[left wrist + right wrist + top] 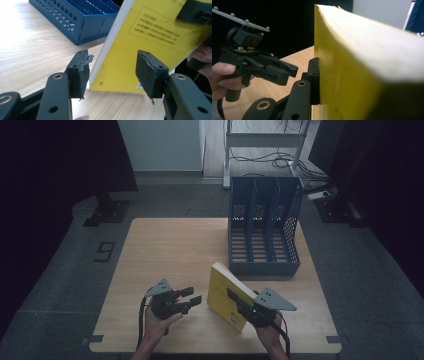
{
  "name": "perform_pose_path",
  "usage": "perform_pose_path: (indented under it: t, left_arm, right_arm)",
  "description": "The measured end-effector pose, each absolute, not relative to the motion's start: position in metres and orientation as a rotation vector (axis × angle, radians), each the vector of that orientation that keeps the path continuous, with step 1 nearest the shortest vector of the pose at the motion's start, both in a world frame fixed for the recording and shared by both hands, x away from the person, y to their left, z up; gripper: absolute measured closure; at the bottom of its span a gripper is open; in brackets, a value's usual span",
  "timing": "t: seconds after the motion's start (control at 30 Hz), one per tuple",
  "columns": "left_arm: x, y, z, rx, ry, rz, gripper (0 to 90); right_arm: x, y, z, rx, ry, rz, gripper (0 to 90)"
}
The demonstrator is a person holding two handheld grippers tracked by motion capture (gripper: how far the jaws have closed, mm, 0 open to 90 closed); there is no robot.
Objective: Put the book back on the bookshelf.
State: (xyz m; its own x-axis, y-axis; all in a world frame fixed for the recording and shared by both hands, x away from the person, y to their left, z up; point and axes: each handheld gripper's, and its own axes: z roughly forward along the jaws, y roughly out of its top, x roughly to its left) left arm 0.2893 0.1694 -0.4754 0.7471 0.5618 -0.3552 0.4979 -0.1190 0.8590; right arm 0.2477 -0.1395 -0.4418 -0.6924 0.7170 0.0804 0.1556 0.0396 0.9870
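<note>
the right gripper [239,301] is clamped on the yellow book [226,290], one jaw pressed flat against the cover in the right gripper view, holding the book [362,62] tilted up on its lower edge on the wooden table [165,250]. the left gripper [192,296] has its jaws apart and nothing pinched; in the left gripper view the book's cover [140,50] sits beyond the gap between the two pads, not touched by them. a hand [160,322] holds that gripper just left of the book, close but apart from it.

the book stands near the front of the table, in front of the blue file rack [264,227], whose three slots look unfilled.

judging from this, the step in hand is lifting the book up off the table, with the rack as the likely place for it. the next move would call for keeping the right grip firm while raising the book upright, spine or edge lined up with one slot, then sliding it in from above or the front. the left gripper could steady the free edge, since a single grip near one corner may let the book swing or sag open.
</note>
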Motion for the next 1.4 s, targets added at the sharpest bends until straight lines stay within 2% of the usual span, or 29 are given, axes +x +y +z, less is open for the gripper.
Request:
perform_pose_path:
  t: [1.4]
  left_arm:
    - [0.293, 0.178, -0.481, 1.787, 0.912, 0.055, 42.4]
  right_arm:
    - [0.253, -0.165, -0.410, 0.914, 1.726, 1.722, 74.3]
